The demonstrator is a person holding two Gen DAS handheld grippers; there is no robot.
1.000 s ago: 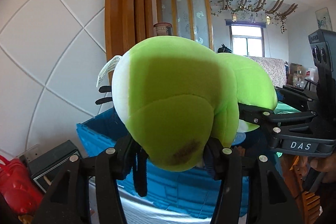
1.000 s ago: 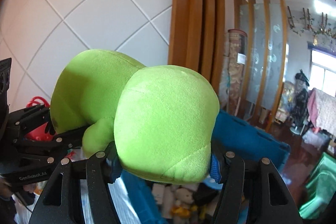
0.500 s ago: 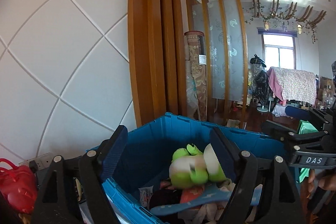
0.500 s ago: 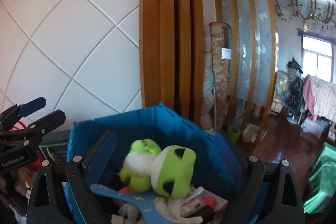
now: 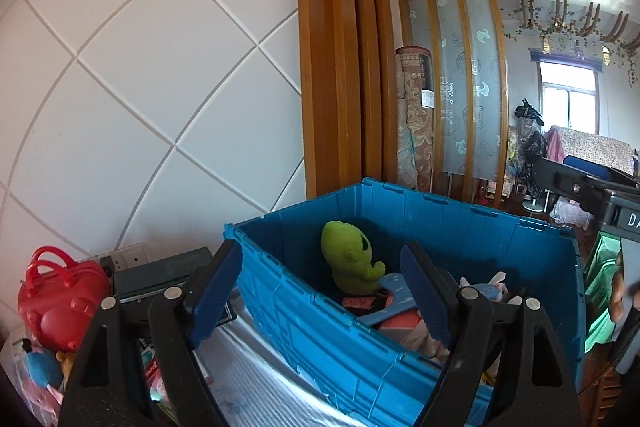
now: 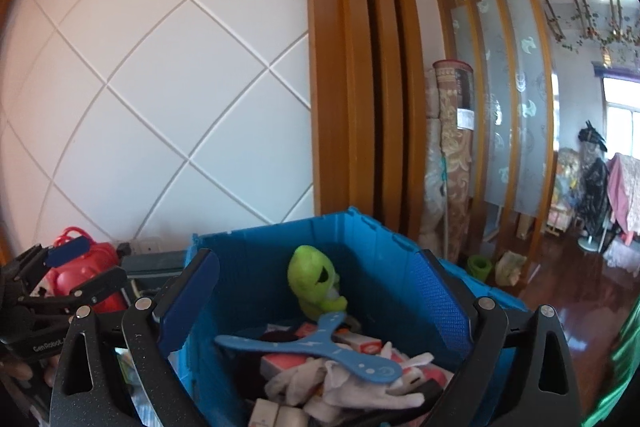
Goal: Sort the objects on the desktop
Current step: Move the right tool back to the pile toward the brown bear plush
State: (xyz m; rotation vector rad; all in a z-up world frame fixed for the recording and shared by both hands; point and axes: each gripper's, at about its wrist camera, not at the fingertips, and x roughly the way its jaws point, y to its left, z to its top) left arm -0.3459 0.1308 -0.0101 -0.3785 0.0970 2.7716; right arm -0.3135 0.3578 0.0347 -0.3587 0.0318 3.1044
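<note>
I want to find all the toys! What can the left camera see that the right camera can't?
Only the left wrist view shows the blue stuffed toy below the red bag, and the right tongs at its edge. Only the right wrist view shows the white socks and the left tongs. Both show the blue bin, the green alien plush, the blue boomerang and the red bag.

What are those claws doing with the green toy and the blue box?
A person holds a claw in each hand and is sorting things into the blue box. The green plush toy now sits inside it, against the far wall, beside a blue boomerang and a pile of other bits. Both the left claw and the right claw are open and empty, hovering by the box. A red bag waits outside on the left.
</note>
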